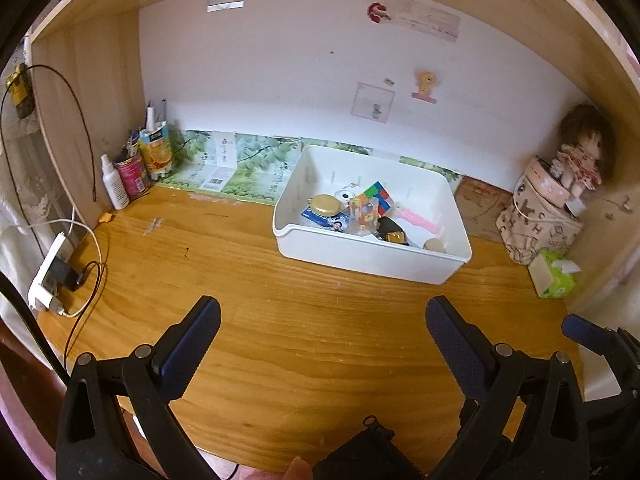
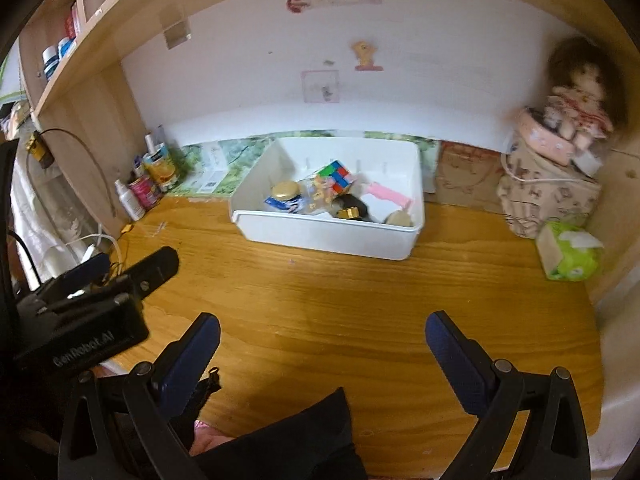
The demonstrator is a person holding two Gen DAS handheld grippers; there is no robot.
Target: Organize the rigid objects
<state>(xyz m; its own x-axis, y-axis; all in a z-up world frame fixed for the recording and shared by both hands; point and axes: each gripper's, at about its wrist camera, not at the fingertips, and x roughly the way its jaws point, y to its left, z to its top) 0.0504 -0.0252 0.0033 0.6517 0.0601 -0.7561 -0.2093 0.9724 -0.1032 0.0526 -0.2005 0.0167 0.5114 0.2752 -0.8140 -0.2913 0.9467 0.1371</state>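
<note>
Both grippers hang low over the bare wooden bench (image 1: 280,340), the left gripper (image 1: 323,322) and the right gripper (image 2: 322,338) each with jaws wide apart and nothing between them. The task's things already lie ahead of the jaws, well apart from them, inside the white rectangular plastic bin (image 1: 372,258): a multicoloured puzzle cube (image 1: 378,196), a round gold-lidded tin (image 1: 325,205), a pink plastic piece (image 1: 416,218) and a black-and-gold item (image 1: 394,232), piled loosely together. No loose rigid thing shows on the bench near either gripper, so the sorting looks close to done. A good next step, in my judgement, is to check the bench edges before retreating, keeping the jaws clear of the bin's near wall so it is not nudged.
</note>
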